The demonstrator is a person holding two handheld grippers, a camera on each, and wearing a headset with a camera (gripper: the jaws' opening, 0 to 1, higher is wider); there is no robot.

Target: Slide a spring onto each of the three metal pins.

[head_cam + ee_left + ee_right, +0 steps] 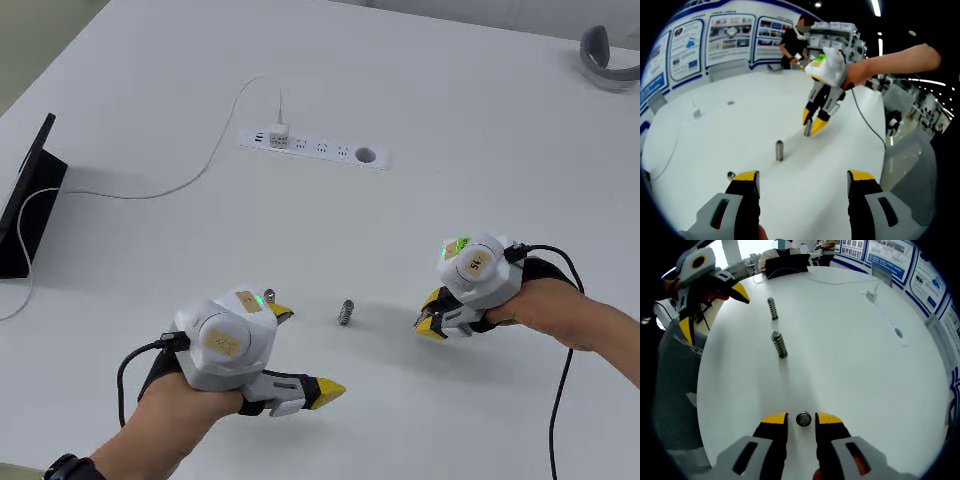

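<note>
Three metal pins stand on the white desk (420,90). Two of them wear a spring. The middle pin (346,312) stands upright in the open between the two tools, and the near pin (268,296) stands just beside the left hand-held gripper (304,350).

That left hand-held gripper sits low over the desk, turned on its side, with its yellow-tipped jaws spread wide and nothing between them. In its own view the middle pin is ahead of the open jaws.

The right hand-held gripper (432,318) points down at the desk on the far side of the middle pin. In the right gripper view the round head of the third pin (803,418) sits squarely between the yellow tips, which are drawn in close on either side. I cannot tell whether they actually pinch it, or whether it carries a spring.

Farther back lies a white power strip (312,148) with a cable (215,150) trailing off to the left, well apart from the work.
</note>
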